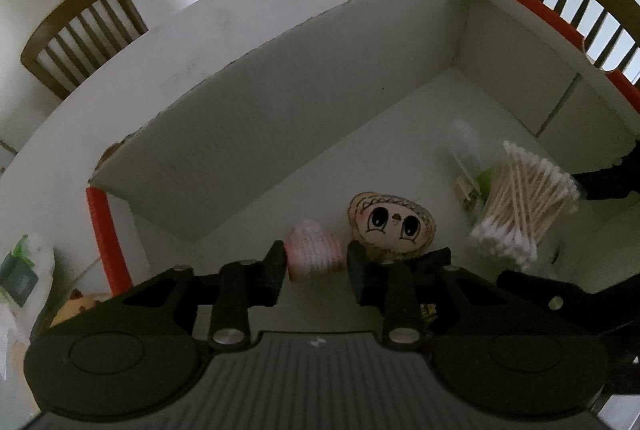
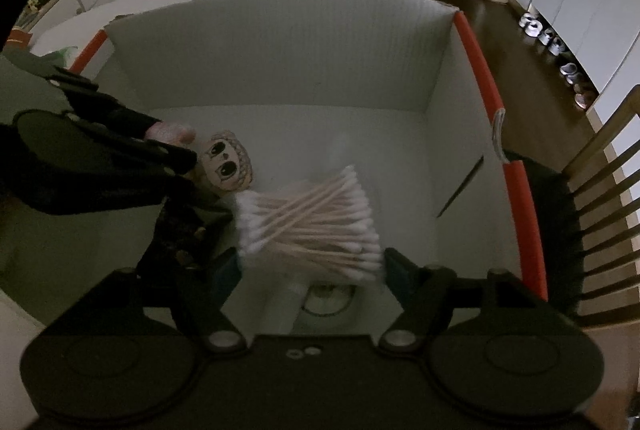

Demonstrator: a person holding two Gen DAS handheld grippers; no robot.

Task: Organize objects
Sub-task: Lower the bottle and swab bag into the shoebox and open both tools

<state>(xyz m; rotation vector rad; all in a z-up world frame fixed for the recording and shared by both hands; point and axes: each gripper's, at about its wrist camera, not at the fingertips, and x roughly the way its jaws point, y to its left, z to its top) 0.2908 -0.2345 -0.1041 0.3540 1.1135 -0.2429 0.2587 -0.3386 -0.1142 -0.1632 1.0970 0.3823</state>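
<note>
A white box [image 1: 280, 102] with orange edges stands on the table. My left gripper [image 1: 316, 264] reaches down into it, jaws slightly apart around a pink ribbed object [image 1: 314, 250] that lies between the pads, loose on the right side. A doll with a drawn face [image 1: 390, 224] lies just beyond. My right gripper [image 2: 310, 268] is wide open over the box floor, with a clear pack of cotton swabs [image 2: 316, 226] between its pads. The right wrist view shows the left gripper [image 2: 176, 139] and the doll [image 2: 228, 166] at the left.
A clear bottle [image 1: 468, 146] and a small wooden clip [image 1: 466, 190] lie near the swabs. A round white item [image 2: 328, 304] sits under the pack. Outside the box are a tissue pack [image 1: 20, 270] and a plush toy [image 1: 76, 306]. Wooden chairs [image 1: 84, 34] [image 2: 600, 206] flank the table.
</note>
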